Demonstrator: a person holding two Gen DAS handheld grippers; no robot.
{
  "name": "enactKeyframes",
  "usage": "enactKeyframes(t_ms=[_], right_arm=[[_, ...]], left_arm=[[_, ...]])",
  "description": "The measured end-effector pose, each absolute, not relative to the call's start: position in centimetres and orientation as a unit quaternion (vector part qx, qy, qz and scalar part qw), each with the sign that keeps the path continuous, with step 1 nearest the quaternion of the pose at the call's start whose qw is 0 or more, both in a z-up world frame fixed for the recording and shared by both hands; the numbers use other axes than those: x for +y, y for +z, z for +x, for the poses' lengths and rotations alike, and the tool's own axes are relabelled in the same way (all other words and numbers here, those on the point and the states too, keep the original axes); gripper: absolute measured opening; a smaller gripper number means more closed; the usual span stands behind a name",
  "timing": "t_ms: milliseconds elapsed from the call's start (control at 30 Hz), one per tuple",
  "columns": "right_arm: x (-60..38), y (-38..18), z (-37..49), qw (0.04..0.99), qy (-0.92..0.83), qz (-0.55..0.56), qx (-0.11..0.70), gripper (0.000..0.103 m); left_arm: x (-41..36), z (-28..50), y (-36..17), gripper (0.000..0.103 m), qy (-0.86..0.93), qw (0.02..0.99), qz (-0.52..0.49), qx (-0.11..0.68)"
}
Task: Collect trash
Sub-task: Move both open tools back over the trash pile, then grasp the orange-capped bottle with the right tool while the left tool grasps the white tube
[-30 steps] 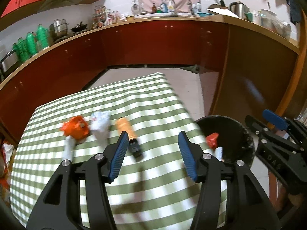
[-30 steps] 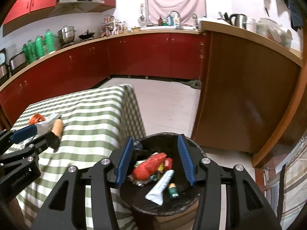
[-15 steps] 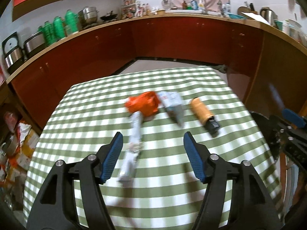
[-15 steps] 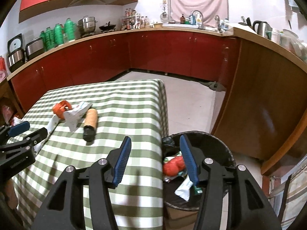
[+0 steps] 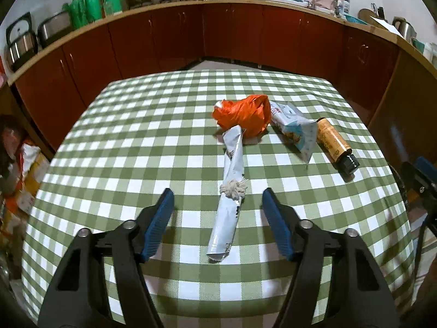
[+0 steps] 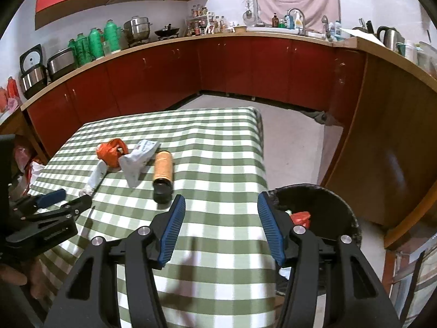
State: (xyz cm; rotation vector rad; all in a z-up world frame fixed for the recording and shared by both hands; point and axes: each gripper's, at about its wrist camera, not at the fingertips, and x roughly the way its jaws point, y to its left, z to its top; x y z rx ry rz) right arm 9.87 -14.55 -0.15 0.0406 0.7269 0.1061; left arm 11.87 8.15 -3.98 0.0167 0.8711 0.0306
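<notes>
The left tongs (image 5: 217, 210) are standing spread and empty, hovering low over the table (image 5: 136, 142) with the tube (image 5: 229, 199) lying lengthwise between the two blue pads, its flat near end pointing at the camera. The tube is looking light, soft and squeezed flat, with a small knot of string (image 5: 233, 188) resting on its middle; a pinch across the middle, just behind the knot, is judged the surest hold, since the glossy skin may be slipping at the flat end. Touching the far end of the tube is the orange bag (image 5: 241, 114), crumpled and very light; just beside it are lying the white wrapper (image 5: 293, 127) and then the bottle (image 5: 333, 142), on its side, rigid and liable to roll. The right tongs (image 6: 221, 224) are also standing spread and empty, held above the near table edge, level and pointing forward, the bottle lying ahead of them. The bin (image 6: 336, 213) is standing on the floor against the right side of the table, already holding some red scrap. Of the person, only part of a hand (image 6: 16, 278) is showing, behind the left tool.
</notes>
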Motion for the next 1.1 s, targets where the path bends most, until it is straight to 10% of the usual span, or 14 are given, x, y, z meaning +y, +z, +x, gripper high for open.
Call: enactKeyframes(t_ms=[267,1100], right_arm=[[-12.3,-0.3,10.9,0.928,0.073,0.012,0.366,0.055],[-7.3,-2.2,16.7,0.897,0.087,-0.021,0.433,0.046]], left_arm=[[9.2,12.1,-4.4,0.014,-0.011,0.902,-0.004,0.431],[15.0,11.9,-2.3,0.014,0.051,0.915,-0.003,0.399]])
